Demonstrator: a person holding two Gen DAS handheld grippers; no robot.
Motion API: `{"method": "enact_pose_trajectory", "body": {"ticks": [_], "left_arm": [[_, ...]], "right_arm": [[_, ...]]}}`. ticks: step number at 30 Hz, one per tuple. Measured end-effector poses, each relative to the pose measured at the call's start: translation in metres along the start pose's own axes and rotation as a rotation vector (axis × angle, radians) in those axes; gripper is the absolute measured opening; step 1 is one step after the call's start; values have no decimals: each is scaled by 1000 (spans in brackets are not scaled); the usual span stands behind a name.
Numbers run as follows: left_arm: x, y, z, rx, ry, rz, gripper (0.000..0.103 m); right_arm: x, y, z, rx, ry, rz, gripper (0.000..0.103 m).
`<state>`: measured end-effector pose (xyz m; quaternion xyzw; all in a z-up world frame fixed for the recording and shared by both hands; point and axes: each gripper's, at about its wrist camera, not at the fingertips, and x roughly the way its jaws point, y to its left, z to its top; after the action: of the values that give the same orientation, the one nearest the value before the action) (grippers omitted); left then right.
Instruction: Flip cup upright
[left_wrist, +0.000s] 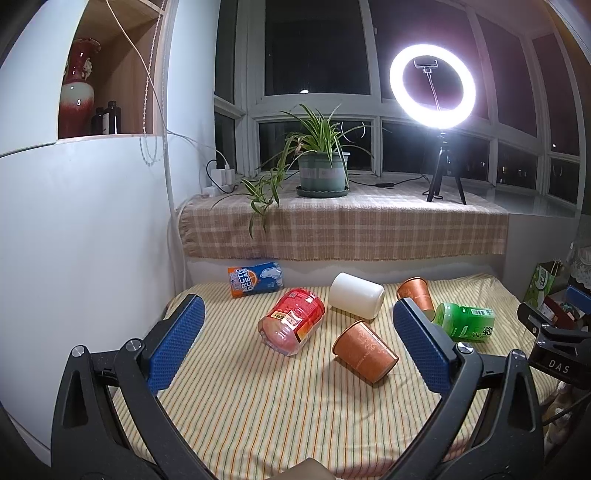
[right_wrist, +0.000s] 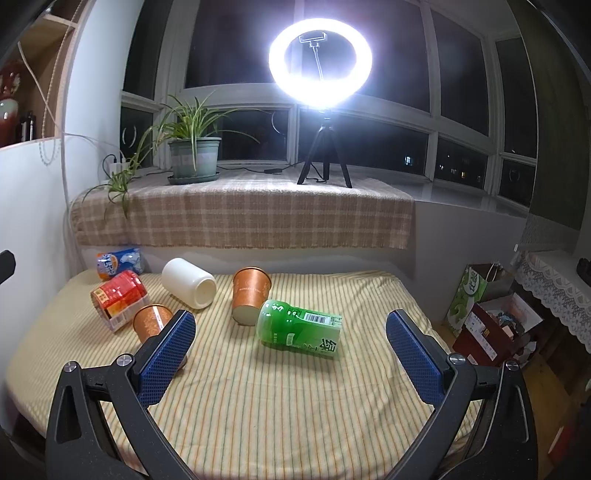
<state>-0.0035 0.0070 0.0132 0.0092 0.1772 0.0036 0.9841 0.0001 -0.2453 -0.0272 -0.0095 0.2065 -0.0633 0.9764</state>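
Observation:
Several cups lie on their sides on a striped cloth (left_wrist: 258, 406) (right_wrist: 277, 406). A brown paper cup (left_wrist: 364, 350) (right_wrist: 151, 321) lies nearest, partly behind my right gripper's left finger. A second brown cup (left_wrist: 415, 293) (right_wrist: 249, 295) lies farther back beside a green cup (left_wrist: 465, 321) (right_wrist: 299, 328). A white cup (left_wrist: 356, 301) (right_wrist: 188, 282), a red cup (left_wrist: 291, 321) (right_wrist: 118, 299) and a blue-orange cup (left_wrist: 255, 278) (right_wrist: 120, 262) lie behind. My left gripper (left_wrist: 295, 349) is open and empty. My right gripper (right_wrist: 291, 354) is open and empty, just short of the green cup.
A raised ledge with a checked cloth (left_wrist: 343, 229) (right_wrist: 240, 214) runs behind the cups, carrying a potted plant (left_wrist: 323, 173) (right_wrist: 194, 157) and a ring light on a tripod (left_wrist: 443, 177) (right_wrist: 323, 155). A white cabinet (left_wrist: 85, 240) stands left. Boxes and bags (right_wrist: 491, 314) stand right.

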Motion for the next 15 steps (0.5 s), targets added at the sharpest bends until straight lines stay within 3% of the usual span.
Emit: {"method": "enact_pose_trajectory", "body": {"ticks": [15], "left_arm": [[-1,1,1,1,-2,-1,103]], "right_arm": [[-1,1,0,-4,2,0,102]]}}
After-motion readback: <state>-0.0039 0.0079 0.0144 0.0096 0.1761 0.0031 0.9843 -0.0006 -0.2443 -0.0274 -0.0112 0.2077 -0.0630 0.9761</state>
